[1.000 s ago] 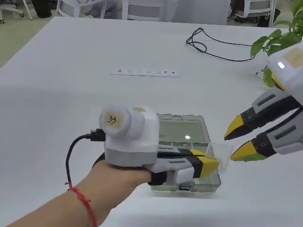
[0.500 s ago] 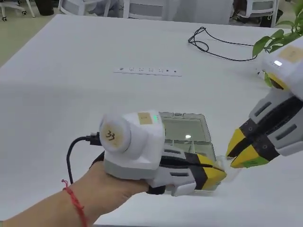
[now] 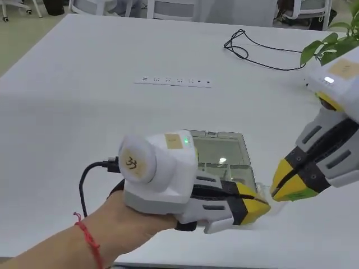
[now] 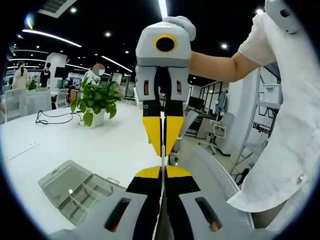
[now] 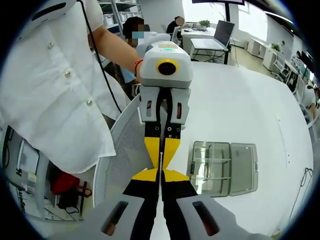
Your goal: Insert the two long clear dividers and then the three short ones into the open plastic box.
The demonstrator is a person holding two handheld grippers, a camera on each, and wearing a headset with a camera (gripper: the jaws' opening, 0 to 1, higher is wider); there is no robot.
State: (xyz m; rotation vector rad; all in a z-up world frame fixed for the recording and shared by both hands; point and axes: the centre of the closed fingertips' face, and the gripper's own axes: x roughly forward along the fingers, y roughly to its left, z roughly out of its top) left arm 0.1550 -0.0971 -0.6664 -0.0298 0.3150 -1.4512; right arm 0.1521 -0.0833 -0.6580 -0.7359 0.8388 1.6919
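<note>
The open clear plastic box [image 3: 220, 152] lies on the white table, its base partly hidden behind my left gripper [image 3: 262, 205]. In the gripper views the box [image 4: 75, 189] [image 5: 222, 167] has clear dividers standing in its base. My left gripper and my right gripper [image 3: 278, 194] meet tip to tip just right of the box's near corner. Both are shut on one small clear divider [image 4: 161, 161], seen edge-on as a thin line between the yellow tips. From the right gripper view, the left gripper [image 5: 161, 159] faces my own jaws head-on.
A white power strip [image 3: 176, 82] lies further back on the table [image 3: 84, 112]. A black cable [image 3: 247, 53] loops at the back right beside a green plant [image 3: 331, 45]. The table's near edge runs just below my left hand. Chairs stand beyond the far edge.
The right gripper was open a second ago; it has moved in to the left gripper's tips and shut on the divider. The left gripper has shifted slightly right and down.
</note>
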